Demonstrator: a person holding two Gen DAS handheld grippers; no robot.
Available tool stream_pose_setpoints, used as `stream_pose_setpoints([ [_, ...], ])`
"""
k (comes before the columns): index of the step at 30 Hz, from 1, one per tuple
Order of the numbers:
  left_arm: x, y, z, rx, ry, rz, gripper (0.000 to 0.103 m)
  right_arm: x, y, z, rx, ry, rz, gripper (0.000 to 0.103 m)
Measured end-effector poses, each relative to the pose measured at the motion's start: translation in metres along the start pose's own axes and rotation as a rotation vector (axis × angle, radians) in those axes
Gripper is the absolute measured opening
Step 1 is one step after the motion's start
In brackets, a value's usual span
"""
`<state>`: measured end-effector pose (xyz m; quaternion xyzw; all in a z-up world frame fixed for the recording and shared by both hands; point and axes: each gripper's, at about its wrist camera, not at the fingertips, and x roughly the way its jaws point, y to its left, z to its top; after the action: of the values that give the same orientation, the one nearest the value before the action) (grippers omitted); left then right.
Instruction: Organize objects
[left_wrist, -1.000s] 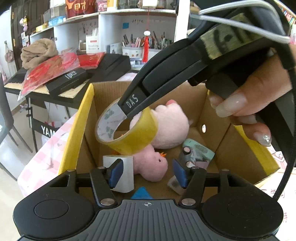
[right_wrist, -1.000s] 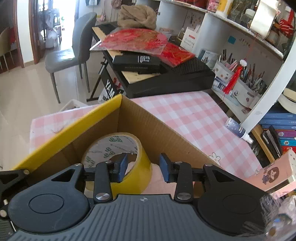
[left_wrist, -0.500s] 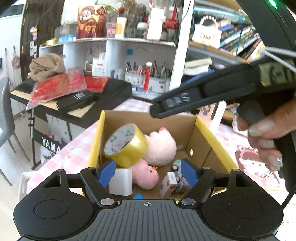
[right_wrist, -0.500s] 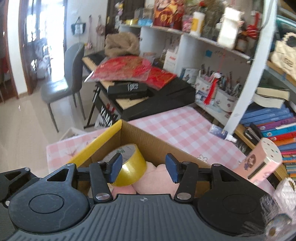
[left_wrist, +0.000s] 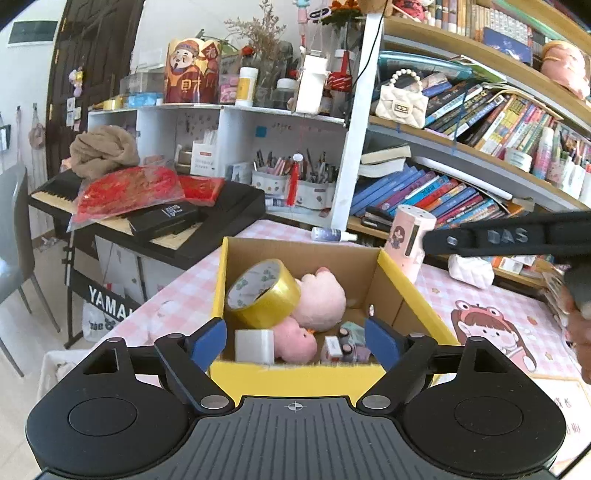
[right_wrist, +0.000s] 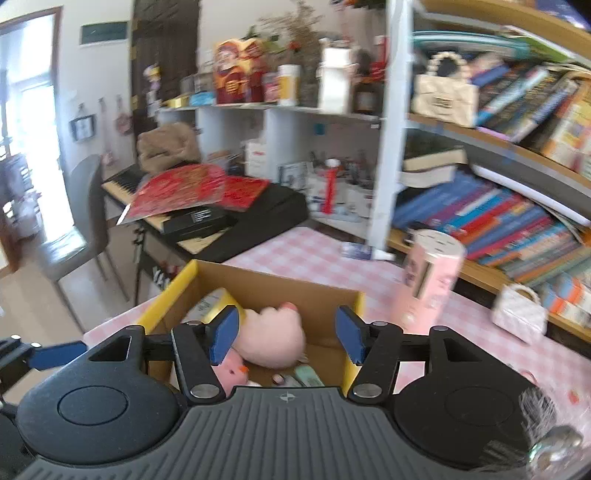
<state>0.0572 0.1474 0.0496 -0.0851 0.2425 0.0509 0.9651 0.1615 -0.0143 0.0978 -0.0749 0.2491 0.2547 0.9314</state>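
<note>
Yellow packing tape lies inside the cardboard box, tilted on edge against the box's left wall, its open core facing up and left. It leans on the large pink plush, which sits toward the box's far wall. A smaller pink plush lies nearer the box's front wall, touching the tape's lower edge. A white block stands at the box's front left corner, just beside the small plush. Small packets lie at the front right of the box floor; their type cannot be told.

Left tool: released, blue pads spread wide, holding nothing. It sits just outside the box's yellow front rim, and the tape lies beyond and between its fingers, apart from both pads.

Right tool: released, pads spread wide, holding nothing. It stands above the box's near side; the tape is seen only in part behind its left finger, near the box's left wall. From this view the large pink plush lies between the fingers, with no contact visible. This view is motion-blurred.

In the left wrist view the right tool's body shows to the right of the box, clear of it.

Box rests on a pink checked counter. A pink cylinder stands upright just beyond the box's far right corner.
</note>
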Motion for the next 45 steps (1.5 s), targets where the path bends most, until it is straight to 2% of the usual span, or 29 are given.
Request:
stream_pose_setpoints([
  [11,-0.032,0.004,-0.034,0.019,0.048,0.005,0.085,-0.057,0.002,-0.066,0.116,0.000,-0.147,0.060],
  [20,-0.055,0.000,-0.059,0.042,0.071,0.027,0.089,-0.089,0.022,-0.118,0.170,0.024,-0.247,0.068],
  [23,-0.059,-0.003,-0.066,0.043,0.086,0.023,0.089,-0.099,0.030,-0.136,0.177,0.037,-0.290,0.075],
  [29,-0.065,-0.017,-0.078,0.084,0.108,0.000,0.091,-0.117,0.039,-0.166,0.174,0.069,-0.367,0.087],
  [36,-0.068,-0.047,-0.085,0.176,0.102,-0.054,0.096,-0.132,0.030,-0.186,0.215,0.112,-0.474,0.103],
  [45,-0.067,-0.083,-0.094,0.260,0.124,-0.126,0.099,-0.152,0.014,-0.206,0.278,0.156,-0.571,0.103],
])
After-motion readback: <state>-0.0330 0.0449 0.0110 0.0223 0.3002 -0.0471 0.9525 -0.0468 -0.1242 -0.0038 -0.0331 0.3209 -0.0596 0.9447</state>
